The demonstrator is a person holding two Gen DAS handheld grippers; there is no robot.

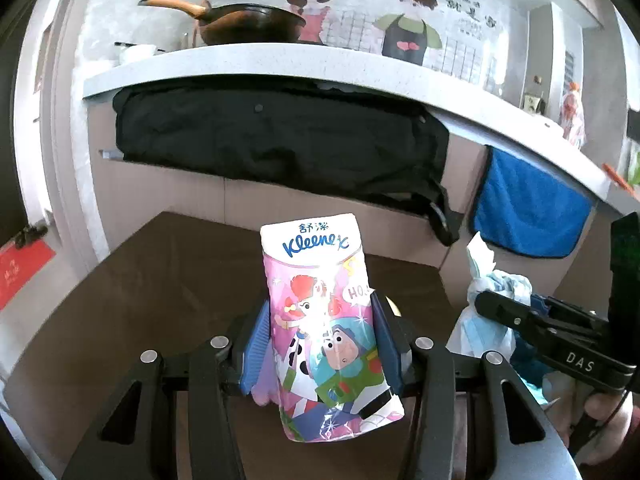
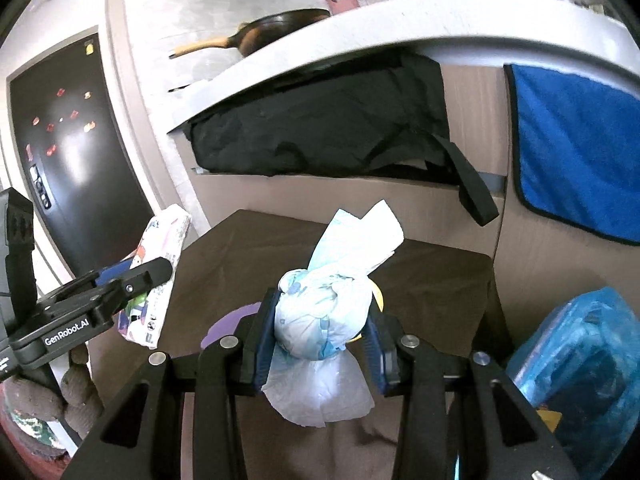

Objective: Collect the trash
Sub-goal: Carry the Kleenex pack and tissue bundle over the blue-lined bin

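The left hand-held gripper [image 1: 320, 344] clamps the tissue pack [image 1: 324, 320] and the right hand-held gripper [image 2: 320, 344] squeezes the tied-up wad [image 2: 324, 320], both lifted above the brown worktop [image 2: 432, 280], probably for carrying to a bin.

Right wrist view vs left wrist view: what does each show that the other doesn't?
Only the right wrist view: the dark fridge door with magnets and a blue plastic bag at lower right.
Only the left wrist view: the Kleenex print on the tissue pack and the red paper at left.
Both: the wok, black bag, blue towel, brown table and wadded tissue bundle.
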